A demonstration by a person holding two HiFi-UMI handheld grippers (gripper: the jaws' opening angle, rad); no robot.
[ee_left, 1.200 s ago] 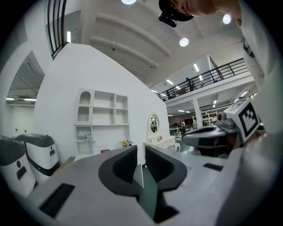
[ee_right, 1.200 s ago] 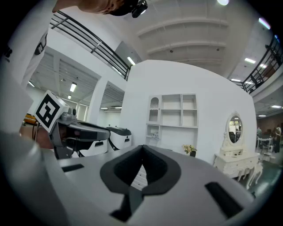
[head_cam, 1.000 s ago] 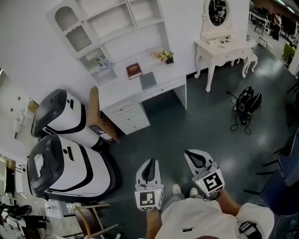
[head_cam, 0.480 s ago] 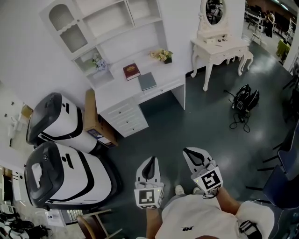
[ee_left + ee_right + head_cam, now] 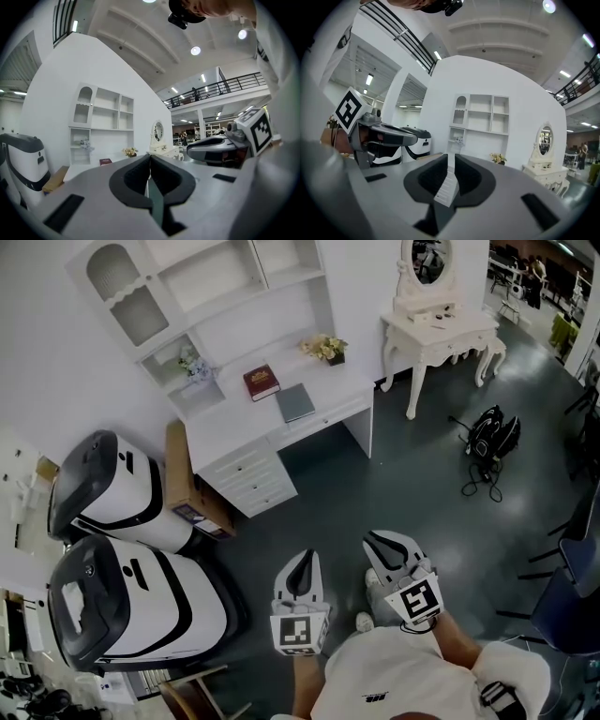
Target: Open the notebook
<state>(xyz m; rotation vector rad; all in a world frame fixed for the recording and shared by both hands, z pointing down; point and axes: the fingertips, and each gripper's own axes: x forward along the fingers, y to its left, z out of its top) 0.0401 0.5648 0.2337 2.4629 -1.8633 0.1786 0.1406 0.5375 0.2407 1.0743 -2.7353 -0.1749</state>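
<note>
The grey notebook [image 5: 296, 402] lies shut on the white desk [image 5: 234, 423], far ahead across the floor. A dark red book [image 5: 261, 382] lies just left of it. My left gripper [image 5: 301, 564] and right gripper [image 5: 379, 542] are held side by side low in the head view, over the dark floor and well short of the desk. Both point towards it with nothing in them. In the left gripper view the left gripper [image 5: 150, 156] has its jaws closed together. In the right gripper view the right gripper [image 5: 451, 157] shows only a thin slit between its jaws.
A white shelf unit [image 5: 202, 287] rises above the desk, with flowers [image 5: 325, 349] on the desktop. Two white-and-black machines [image 5: 131, 592] and a cardboard box [image 5: 183, 479] stand at the left. A white dressing table [image 5: 436, 329] and a black bag [image 5: 492, 439] are at the right.
The desk and machines have slid slightly left in the head view as the person moves. Both grippers keep the same pose and stay shut.
</note>
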